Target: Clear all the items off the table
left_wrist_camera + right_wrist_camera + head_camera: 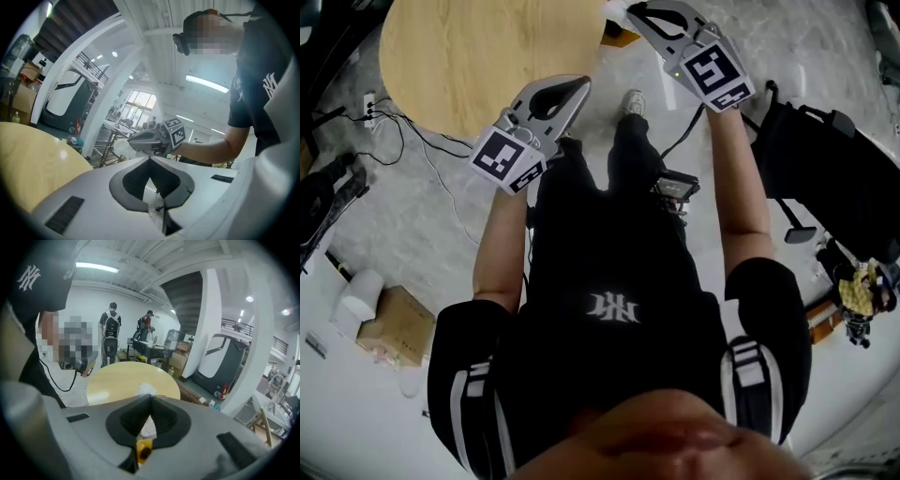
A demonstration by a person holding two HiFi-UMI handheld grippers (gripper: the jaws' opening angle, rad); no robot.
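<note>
The round wooden table [487, 56] lies ahead of me at the upper left, and its top looks bare apart from a small white crumpled thing [614, 8] at its right edge. In the right gripper view that white thing [146, 389] sits on the table [117, 380] just beyond the jaw tips. My left gripper [581, 84] hovers off the table's near right edge, shut and holding nothing. My right gripper [634, 9] is further out by the white thing, shut and empty too. The left gripper view shows its own shut jaws [150, 158], the table [33, 159] and the right gripper [152, 139].
My legs and a shoe [633, 101] stand on the grey floor by the table. Cables [412, 131] run at the left, with a cardboard box [394, 323] nearer. A black bag [825, 178] sits on the right. Two people [111, 333] stand at a far workbench.
</note>
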